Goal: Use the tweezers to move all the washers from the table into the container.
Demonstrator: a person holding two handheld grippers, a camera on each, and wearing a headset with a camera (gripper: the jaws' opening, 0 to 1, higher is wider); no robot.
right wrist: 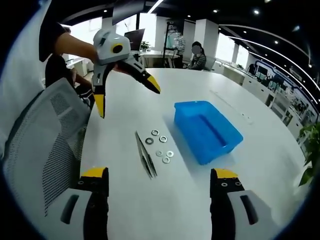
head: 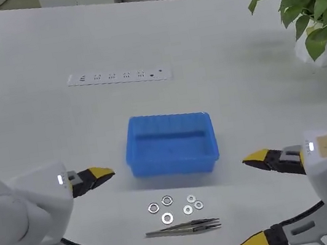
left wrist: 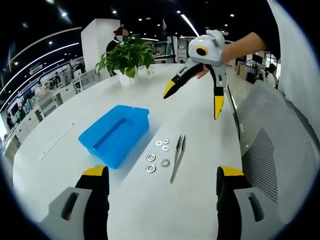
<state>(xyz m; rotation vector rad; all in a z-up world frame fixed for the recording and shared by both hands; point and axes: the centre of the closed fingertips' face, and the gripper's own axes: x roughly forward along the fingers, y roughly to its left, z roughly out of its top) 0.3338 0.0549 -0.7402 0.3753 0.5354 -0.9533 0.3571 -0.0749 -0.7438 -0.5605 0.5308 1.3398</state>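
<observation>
Two grippers in the head view, and you have both spread wide: the left gripper (head: 124, 219) low on the left, the right gripper (head: 246, 204) low on the right, jaws well apart and nothing between them. One pair of tweezers (head: 183, 227) lies flat on the table (head: 30, 69) between the two, running left to right, its arms close together and touched by neither gripper. Six washers (head: 167, 201) sit in a loose cluster just beyond the tweezers, all on the table. One blue container (head: 171, 162) stands just past them.

Over to your left gripper view: its own jaws stand far apart with nothing held. The tweezers (left wrist: 177, 157) lie ahead, six washers (left wrist: 151, 157) just to their left, the container (left wrist: 107, 155) further left. Your right gripper (left wrist: 193, 104) hangs above the table beyond, jaws splayed, holding nothing.

Now the right gripper view: jaws wide again, empty. The tweezers (right wrist: 146, 161) lie on the left, six washers (right wrist: 163, 139) beside them, the container (right wrist: 215, 150) to the right. The left gripper (right wrist: 127, 100) hovers at the far left, wide open.
</observation>
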